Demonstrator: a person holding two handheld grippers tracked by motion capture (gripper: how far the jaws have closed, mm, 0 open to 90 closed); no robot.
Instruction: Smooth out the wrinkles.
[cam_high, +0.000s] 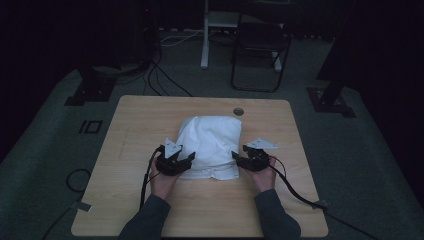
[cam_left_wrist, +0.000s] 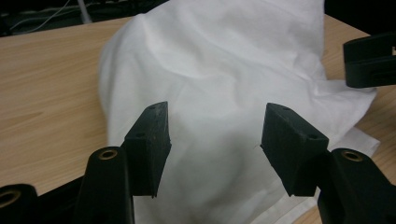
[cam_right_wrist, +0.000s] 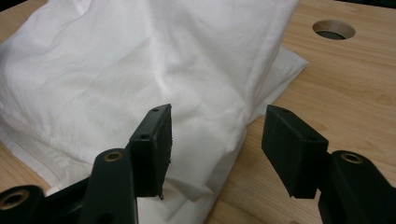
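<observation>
Nearest the person's side of the desk (cam_high: 130, 200), two sleeved forearms enter from the bottom edge of the high view, each hand gripping a black claw. The left claw (cam_high: 176, 161) sits at the near left corner of a white folded cloth (cam_high: 212, 145); in the left gripper view its jaws stand wide apart, with the cloth (cam_left_wrist: 219, 93) lying between and beyond them, nothing pinched. The right claw (cam_high: 241, 159) sits at the near right corner of the same cloth; in the right gripper view its jaws also stand wide, the left jaw over the cloth (cam_right_wrist: 140, 74) edge and the right jaw over bare wood, nothing held. Whether either claw touches the fabric cannot be told. A cable (cam_high: 300, 192) trails from the right claw across the desk toward the near right. The cloth lies in the middle of the desk, puffed and creased on top, with a flatter layer showing along its near edge. Beyond it, near the far edge, is a round cable hole (cam_high: 238, 111). Farther off, on the dark floor, stands a folding chair (cam_high: 260, 50).
</observation>
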